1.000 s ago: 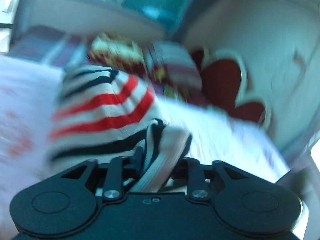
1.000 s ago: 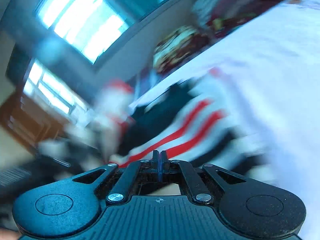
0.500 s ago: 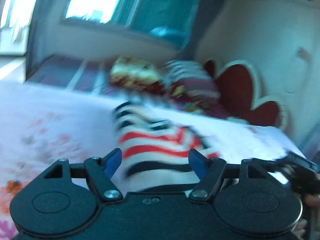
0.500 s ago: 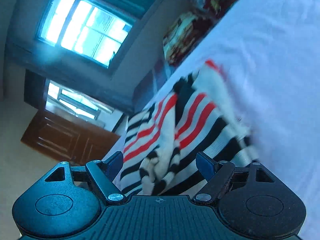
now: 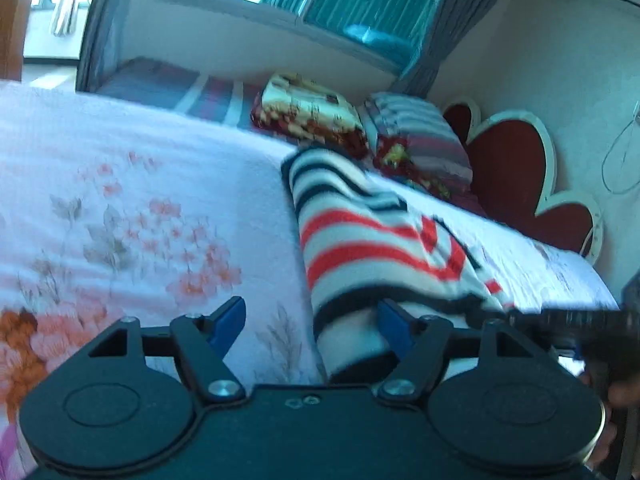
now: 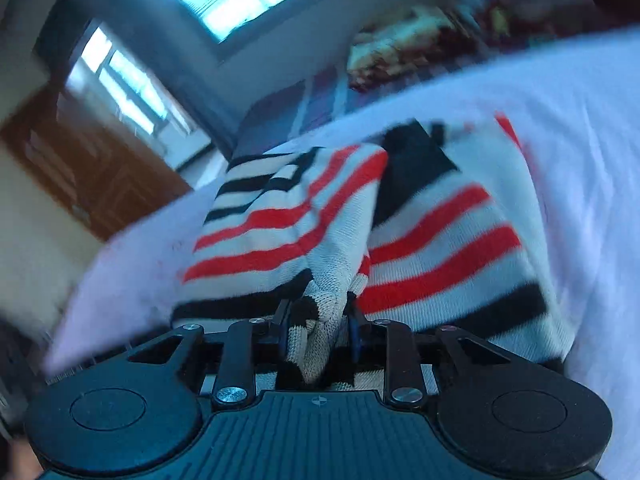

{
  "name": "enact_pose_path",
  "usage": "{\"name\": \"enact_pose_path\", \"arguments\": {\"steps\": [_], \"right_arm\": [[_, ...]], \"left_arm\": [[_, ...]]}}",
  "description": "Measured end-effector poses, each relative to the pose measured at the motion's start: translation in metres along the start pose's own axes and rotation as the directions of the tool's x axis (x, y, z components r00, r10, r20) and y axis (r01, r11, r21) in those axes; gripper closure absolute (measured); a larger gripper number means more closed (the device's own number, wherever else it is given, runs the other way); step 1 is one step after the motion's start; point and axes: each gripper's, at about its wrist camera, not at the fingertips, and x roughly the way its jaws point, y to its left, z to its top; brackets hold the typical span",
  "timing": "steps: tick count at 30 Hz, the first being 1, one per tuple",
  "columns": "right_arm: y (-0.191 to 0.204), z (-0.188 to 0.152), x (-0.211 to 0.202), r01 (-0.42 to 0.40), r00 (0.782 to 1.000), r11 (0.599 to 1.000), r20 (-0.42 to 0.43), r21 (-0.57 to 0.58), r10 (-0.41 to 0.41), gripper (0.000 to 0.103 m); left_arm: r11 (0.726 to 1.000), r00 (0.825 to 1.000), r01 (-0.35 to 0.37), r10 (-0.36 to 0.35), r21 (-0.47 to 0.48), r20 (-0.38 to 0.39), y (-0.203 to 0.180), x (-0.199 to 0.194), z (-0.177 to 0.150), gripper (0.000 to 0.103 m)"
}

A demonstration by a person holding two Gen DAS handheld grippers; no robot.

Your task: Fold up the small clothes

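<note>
- Right wrist view is motion-blurred: the far end of the striped knit garment point(image 6: 400, 216) smears into the white bed sheet point(image 6: 580, 128), and the gripper body cuts off its near hem.
- Left wrist view shows the garment point(image 5: 360, 248) lying on the bed, right of centre, its long axis running from the lower middle up toward the pillows point(image 5: 416, 136).
- Ribbed knit, cream with red and black bands, bunched into a soft fold.
- Right gripper point(image 6: 320, 328) fingers are closing narrowly on a pinched fold.
- Left gripper point(image 5: 312, 320) fingers stand wide; its right finger is over the hem, contact unclear.

Home bedroom: bed point(image 5: 120, 184), pillows point(image 5: 416, 140).
</note>
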Motion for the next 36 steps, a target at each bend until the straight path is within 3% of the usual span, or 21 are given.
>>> {"name": "enact_pose_path", "arguments": {"steps": [2, 5, 10, 13, 16, 19, 26, 29, 31, 36], "right_arm": [[0.025, -0.009, -0.005, 0.069, 0.997, 0.982, 0.039, -0.178, -0.063, 0.078], [0.047, -0.02, -0.015, 0.155, 0.986, 0.92, 0.117, -0.36, -0.121, 0.079], [0.048, -0.022, -0.044, 0.25, 0.955, 0.88, 0.252, -0.404, -0.156, 0.079], [0.019, -0.03, -0.045, 0.292, 0.944, 0.889, 0.256, -0.353, -0.208, 0.079], [-0.019, -0.04, -0.026, 0.313, 0.946, 0.916, 0.171, -0.251, -0.277, 0.079], [-0.032, -0.047, -0.03, 0.285, 0.951, 0.937, 0.178, -0.201, -0.252, 0.079], [-0.034, -0.043, -0.04, 0.278, 0.953, 0.943, 0.173, -0.185, -0.248, 0.079], [-0.04, -0.027, -0.049, 0.188, 0.972, 0.977, 0.161, -0.097, -0.171, 0.077], [-0.056, -0.013, -0.058, 0.098, 0.978, 0.995, 0.187, -0.008, -0.095, 0.069], [-0.097, 0.031, -0.036, 0.021, 0.984, 0.986, 0.17, 0.164, -0.049, 0.069]], "left_arm": [[0.999, 1.0, -0.013, 0.013, -0.032, 0.008, 0.002, 0.003, 0.006, 0.037], [0.999, 1.0, -0.001, 0.0, -0.041, -0.009, -0.002, 0.008, 0.012, 0.042], [0.997, 0.998, 0.06, -0.06, 0.055, -0.008, -0.039, 0.013, 0.02, 0.043], [0.989, 0.997, 0.065, -0.059, 0.136, -0.048, -0.066, 0.029, 0.015, 0.039], [0.975, 0.991, 0.06, -0.032, 0.212, -0.133, -0.091, 0.055, 0.003, 0.037], [0.967, 0.993, 0.021, 0.009, 0.253, -0.117, -0.101, 0.061, -0.004, 0.035], [0.961, 0.989, 0.048, -0.008, 0.273, -0.146, -0.096, 0.062, 0.002, 0.033], [0.963, 0.985, 0.093, -0.052, 0.253, -0.164, -0.091, 0.066, 0.015, 0.036], [0.967, 0.988, 0.142, -0.126, 0.214, -0.088, -0.076, 0.057, 0.028, 0.038], [0.983, 0.985, 0.148, -0.136, 0.113, -0.104, -0.044, 0.086, 0.054, 0.039]]}}
